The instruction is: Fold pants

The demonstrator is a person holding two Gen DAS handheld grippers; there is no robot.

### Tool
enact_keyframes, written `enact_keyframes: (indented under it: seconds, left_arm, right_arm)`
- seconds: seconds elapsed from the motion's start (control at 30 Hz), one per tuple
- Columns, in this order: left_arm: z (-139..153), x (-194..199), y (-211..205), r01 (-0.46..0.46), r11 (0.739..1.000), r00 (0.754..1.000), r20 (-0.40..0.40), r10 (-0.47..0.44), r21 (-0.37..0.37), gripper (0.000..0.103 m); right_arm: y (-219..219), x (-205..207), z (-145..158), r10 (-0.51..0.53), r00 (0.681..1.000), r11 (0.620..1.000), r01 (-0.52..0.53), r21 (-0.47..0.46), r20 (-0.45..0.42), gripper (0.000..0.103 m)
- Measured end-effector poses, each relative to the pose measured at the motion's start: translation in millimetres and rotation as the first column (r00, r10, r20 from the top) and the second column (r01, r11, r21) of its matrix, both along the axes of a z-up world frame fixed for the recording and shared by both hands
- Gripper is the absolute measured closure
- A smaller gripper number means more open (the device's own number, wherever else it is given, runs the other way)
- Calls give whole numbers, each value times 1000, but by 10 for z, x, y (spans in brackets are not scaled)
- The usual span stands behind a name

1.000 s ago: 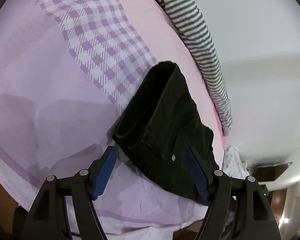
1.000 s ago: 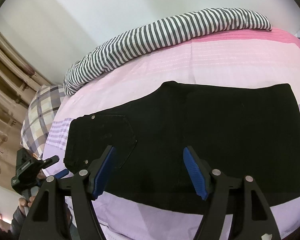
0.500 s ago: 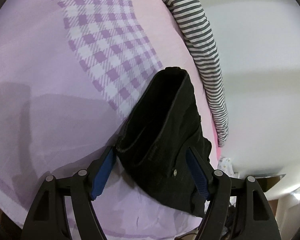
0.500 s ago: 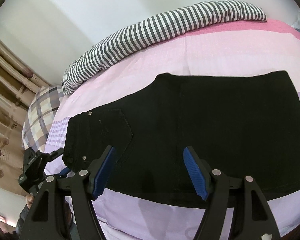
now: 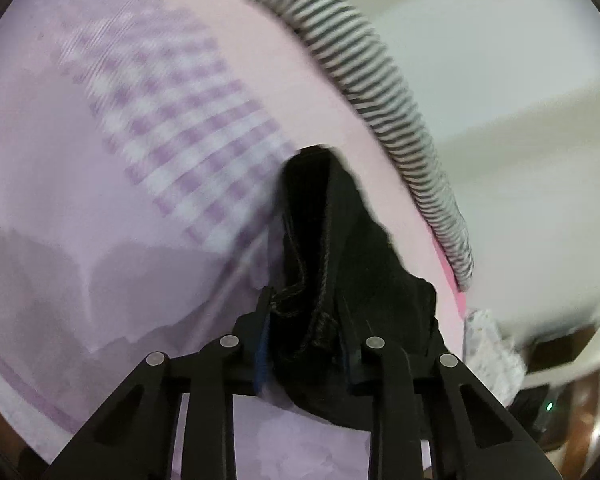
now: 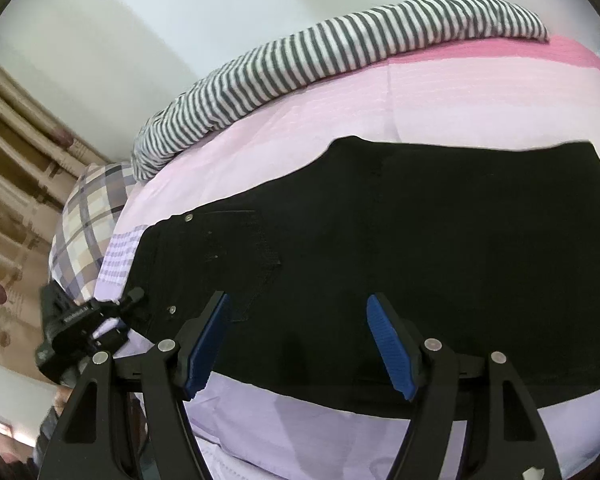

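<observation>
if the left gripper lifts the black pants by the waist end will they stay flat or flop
Probably flop: the black pants lie limp and flat on the bed, and the fabric bunches and creases inside the left gripper. The thick seams suggest denim, so likely heavyish. The right gripper is open, leaving the far end unsupported.

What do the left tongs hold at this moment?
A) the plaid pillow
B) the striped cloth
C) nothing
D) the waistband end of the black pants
D: the left tongs are closed on bunched fabric of the black pants, at the waistband end.
</observation>
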State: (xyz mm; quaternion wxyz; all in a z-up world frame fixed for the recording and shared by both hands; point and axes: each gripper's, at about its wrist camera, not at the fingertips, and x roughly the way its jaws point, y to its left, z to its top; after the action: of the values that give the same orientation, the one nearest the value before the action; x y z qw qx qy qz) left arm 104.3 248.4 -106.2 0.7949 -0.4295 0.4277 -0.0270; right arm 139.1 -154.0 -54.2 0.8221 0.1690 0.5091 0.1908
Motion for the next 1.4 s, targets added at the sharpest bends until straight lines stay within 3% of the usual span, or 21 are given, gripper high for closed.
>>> enact_keyframes:
  seconds: [0.2,0.33,0.5,0.6,0.73,0.9,1.1,1.17,1.23,1.27,1.4]
  left_arm:
    - [573,191,-406,95,994,990,100,-99,52,82]
    - [945,391,-902,203,978,962,176,-210,55,82]
    - [1225,641,-1770,362,930,902,224,-368,72,82]
    - [1308,740,-2401,460,881,850,235,-472,106,82]
    - [1249,793,-3133,572,808,781,210,-589,140,82]
    - [811,826,-3849,674,718,716,85,-693,172,82]
    - [376,866,-4148,702,676,698,-26,-716,222,82]
    - [356,834,-4192,707,665,690,-28,-724,242,79]
    - [372,816,-4268,726,637,666,-33,-746,260,76]
    - [391,779,-4296,730,629,659,-34,-751,266,70]
    - [490,674,-4283,757,598,623,-13,-782,263,66]
  right_arm:
    - [-186,-19,181,-29,998,1000,29,7,49,35]
    - [-525,-77,281,-90,993,996,89,15,77,35]
    - [-1046,-220,328,-178,979,984,177,19,96,35]
    - [-1430,-323,291,-244,965,970,242,33,93,35]
    - [-1920,-432,126,-330,943,943,326,71,49,35]
    - [-2342,-507,-94,-399,917,910,396,123,-3,34]
    - [-2520,-487,-246,-411,911,904,411,119,-19,34]
    - [-2530,-462,-267,-404,914,907,404,117,-20,34]
    - [-2525,-431,-283,-398,917,910,397,120,-20,34]
    - [-2519,-416,-288,-396,918,910,396,124,-21,34]
    - [-2480,-378,-298,-372,928,917,371,143,-21,34]
